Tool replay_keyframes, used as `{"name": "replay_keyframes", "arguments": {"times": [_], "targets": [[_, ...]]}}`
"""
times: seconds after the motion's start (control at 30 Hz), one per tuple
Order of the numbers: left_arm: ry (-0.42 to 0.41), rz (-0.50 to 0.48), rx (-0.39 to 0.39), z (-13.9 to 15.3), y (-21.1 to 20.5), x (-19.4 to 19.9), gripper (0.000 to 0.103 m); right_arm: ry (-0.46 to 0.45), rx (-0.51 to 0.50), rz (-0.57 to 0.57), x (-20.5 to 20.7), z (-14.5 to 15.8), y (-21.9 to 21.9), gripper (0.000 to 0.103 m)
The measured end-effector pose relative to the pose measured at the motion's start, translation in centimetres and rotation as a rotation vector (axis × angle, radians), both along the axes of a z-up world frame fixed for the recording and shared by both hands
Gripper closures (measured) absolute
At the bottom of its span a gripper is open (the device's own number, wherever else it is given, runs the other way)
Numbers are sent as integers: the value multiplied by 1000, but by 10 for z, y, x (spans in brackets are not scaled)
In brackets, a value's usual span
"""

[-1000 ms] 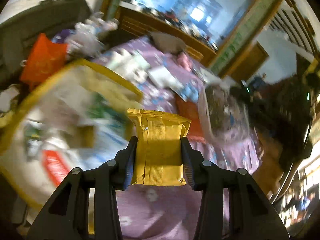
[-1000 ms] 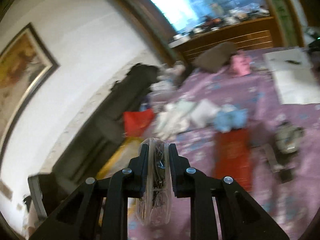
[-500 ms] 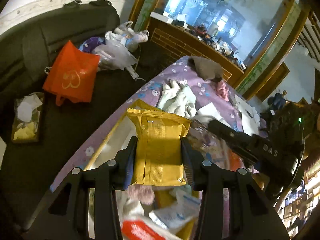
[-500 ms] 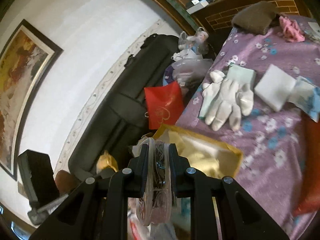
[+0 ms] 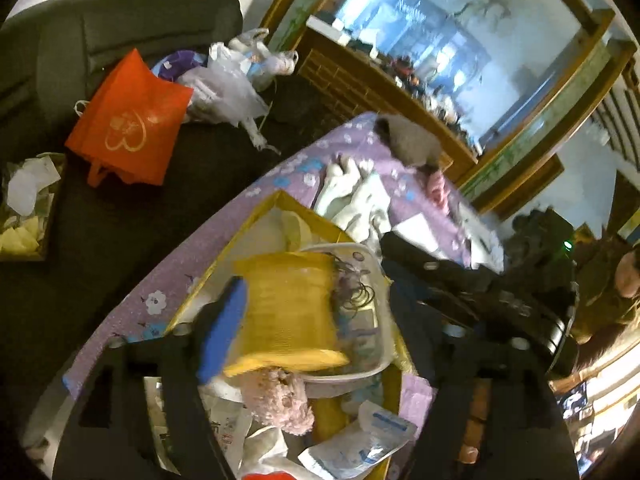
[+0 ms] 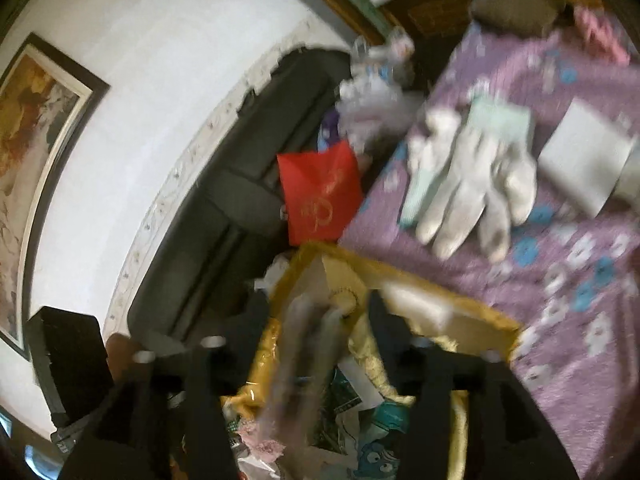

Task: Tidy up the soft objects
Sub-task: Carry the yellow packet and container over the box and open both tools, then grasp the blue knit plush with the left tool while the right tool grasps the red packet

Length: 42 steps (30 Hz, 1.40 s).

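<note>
We can read no brand or lettering; the orange bag (image 5: 132, 120) bears only a pale double-heart emblem. Half a second ago both grippers pinched their loads; now our left gripper (image 5: 316, 320) has its fingers spread wide, and the yellow packet (image 5: 292, 312) lies loose between them over the yellow-rimmed box (image 5: 256, 216) on the purple floral bed (image 5: 168, 288). Our right gripper (image 6: 316, 328) has also spread, with the clear pouch (image 6: 300, 364), blurred, hanging free between its fingers above the same box. In the left view that pouch sits just beside the packet. White gloves (image 6: 472, 184) lie on the bed beyond the box.
</note>
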<state>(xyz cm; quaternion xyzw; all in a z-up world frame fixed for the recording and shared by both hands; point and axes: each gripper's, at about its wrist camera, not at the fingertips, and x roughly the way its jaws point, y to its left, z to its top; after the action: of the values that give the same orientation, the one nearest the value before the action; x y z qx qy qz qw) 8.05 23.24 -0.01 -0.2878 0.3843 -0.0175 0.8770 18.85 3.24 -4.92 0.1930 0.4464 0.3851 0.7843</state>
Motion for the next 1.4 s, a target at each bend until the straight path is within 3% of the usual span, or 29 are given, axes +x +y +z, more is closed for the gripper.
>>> {"name": "replay_keyframes", "arguments": {"times": [0.1,0.2,0.27,0.43,0.57,0.83,1.0,1.13,1.4], "targets": [[18,34,12,7,0,-7,26,-67,-22,-41,-14,17,-18,39],[-99,92,7,29,-3,-35,26,-121,-3,-33,-31,31,-44,39],[-73,118,42,36,-17,-47,26,-165,-6,-28,-44,37,-62,39],[-77,8,38,44,-68,-61,26,-163,-9,-43,-55,35,-110,39],[-58,-75,54,47,-111,-54,26,-109,-39,-87,-49,21,-159,39],[35,-216,128,28,-194,-7,26,-30,-36,-227,-36,-8,-236,39],[117,-247,121,4,-222,35,26,-38,-123,-264,-31,-18,-232,39],[134,-219,42,-4,-221,49,26,13,-125,-250,-27,-38,-228,39],[130,-268,124,4,-250,121,26,77,-95,-281,-19,-57,-232,40]]}}
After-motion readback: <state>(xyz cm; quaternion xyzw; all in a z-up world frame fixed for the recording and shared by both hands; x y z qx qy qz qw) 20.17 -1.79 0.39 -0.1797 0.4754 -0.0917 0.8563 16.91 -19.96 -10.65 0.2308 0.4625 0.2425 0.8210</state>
